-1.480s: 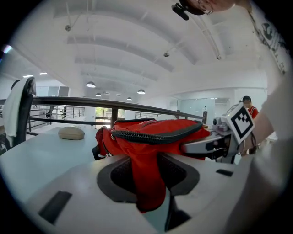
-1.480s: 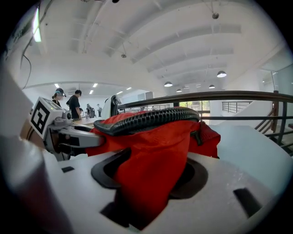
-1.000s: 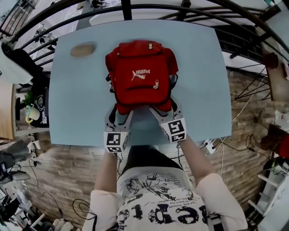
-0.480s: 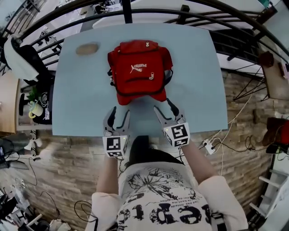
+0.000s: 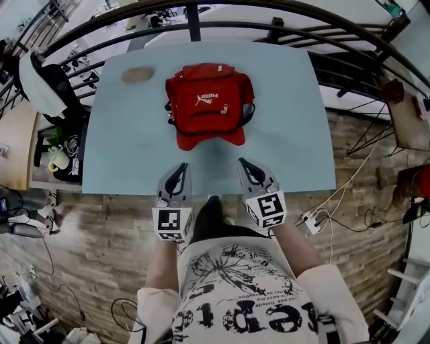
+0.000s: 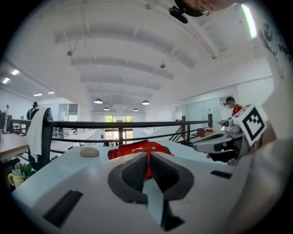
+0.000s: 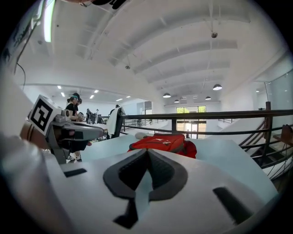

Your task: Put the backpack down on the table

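Note:
The red backpack (image 5: 209,105) lies flat on the pale blue table (image 5: 121,154), logo side up. Nothing touches it. In the left gripper view the backpack (image 6: 137,149) shows beyond the jaw tips, and in the right gripper view the backpack (image 7: 164,142) lies further up the table. My left gripper (image 5: 177,171) is shut and holds nothing; it hovers near the table's front edge, well short of the bag. My right gripper (image 5: 244,165) is also shut and empty, beside the left one. The jaws of both meet at their tips with nothing between them.
A flat tan pebble-like object (image 5: 138,74) rests on the table's far left corner. A black railing (image 5: 195,13) runs behind the table. A chair with a white cloth (image 5: 40,80) stands at the left. Cables and a power strip (image 5: 310,218) lie on the floor to the right.
Both grippers let go of the backpack's near end, drew back toward the table's front edge and rose. Their jaws went from open to shut. The backpack stays on the table.

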A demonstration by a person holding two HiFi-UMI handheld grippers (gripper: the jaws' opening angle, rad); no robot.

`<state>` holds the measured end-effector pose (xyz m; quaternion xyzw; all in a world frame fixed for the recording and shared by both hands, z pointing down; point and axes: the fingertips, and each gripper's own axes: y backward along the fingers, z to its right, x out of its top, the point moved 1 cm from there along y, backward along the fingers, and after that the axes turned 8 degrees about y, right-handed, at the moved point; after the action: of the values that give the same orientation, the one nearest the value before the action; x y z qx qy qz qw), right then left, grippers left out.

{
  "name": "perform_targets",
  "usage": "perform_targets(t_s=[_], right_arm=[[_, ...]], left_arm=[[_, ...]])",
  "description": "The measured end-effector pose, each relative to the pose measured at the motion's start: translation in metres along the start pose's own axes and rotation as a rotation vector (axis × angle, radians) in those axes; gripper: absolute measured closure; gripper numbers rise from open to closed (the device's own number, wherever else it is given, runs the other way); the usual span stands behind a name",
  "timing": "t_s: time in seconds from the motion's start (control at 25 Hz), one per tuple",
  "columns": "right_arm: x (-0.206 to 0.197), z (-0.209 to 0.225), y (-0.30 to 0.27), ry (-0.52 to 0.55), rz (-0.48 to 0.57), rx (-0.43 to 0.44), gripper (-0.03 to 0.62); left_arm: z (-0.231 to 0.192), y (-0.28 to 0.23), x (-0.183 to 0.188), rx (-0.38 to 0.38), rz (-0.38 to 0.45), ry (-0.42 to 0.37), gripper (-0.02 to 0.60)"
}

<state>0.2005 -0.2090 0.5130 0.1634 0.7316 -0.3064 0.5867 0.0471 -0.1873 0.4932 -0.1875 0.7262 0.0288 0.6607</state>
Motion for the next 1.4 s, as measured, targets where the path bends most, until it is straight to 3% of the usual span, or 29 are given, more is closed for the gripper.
perform_targets(t_s=[0.12,0.36,1.04,1.4], right_arm=[[0.007,-0.002,0.012,0.018,0.01,0.0,0.6],[0.028,0.003,0.032,0.042,0.049,-0.041,0.602],[0.071,0.005,0.073,0.115,0.12,-0.055,0.602],[0.077,0.011,0.08,0.103,0.135,-0.062,0.603]], left_arm=[[0.013,0.008,0.01,-0.011,-0.01,-0.002,0.564],[0.036,0.021,0.045,-0.053,0.061,-0.004,0.568],[0.077,0.038,0.082,-0.12,0.152,0.018,0.566],[0.09,0.035,0.088,-0.152,0.168,0.02,0.567]])
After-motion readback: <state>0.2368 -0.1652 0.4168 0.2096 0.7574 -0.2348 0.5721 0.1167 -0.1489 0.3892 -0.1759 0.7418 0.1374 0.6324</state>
